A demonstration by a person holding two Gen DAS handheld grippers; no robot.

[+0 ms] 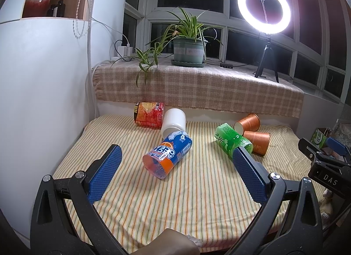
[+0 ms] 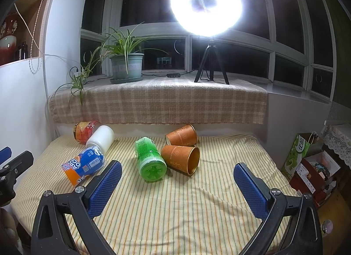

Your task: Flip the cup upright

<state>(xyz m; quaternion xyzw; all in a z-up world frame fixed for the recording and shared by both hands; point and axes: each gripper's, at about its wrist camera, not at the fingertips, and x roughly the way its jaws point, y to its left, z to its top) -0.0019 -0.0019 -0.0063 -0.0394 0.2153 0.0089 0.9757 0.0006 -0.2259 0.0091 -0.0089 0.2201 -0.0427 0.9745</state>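
Several cups lie on their sides on the striped cloth table [image 1: 197,200] [image 2: 186,211]. A blue and orange cup [image 1: 167,157] [image 2: 82,167] lies in front of my open, empty left gripper [image 1: 176,160]. A white cup [image 1: 173,122] [image 2: 101,138] and a red cup [image 1: 149,114] [image 2: 84,132] lie behind it. A green cup [image 1: 232,141] [image 2: 150,159] and two orange paper cups [image 1: 256,141] [image 2: 181,159] [image 1: 246,122] [image 2: 182,135] lie ahead of my open, empty right gripper [image 2: 177,174], which also shows in the left wrist view [image 1: 324,156].
A checked cloth covers the window ledge [image 1: 197,88] [image 2: 158,103] behind the table, with a potted plant [image 1: 188,48] [image 2: 127,66] and a ring light on a tripod [image 1: 264,9] [image 2: 206,6]. A white cabinet [image 1: 39,101] stands left. Boxes and a bag [image 2: 307,167] sit right.
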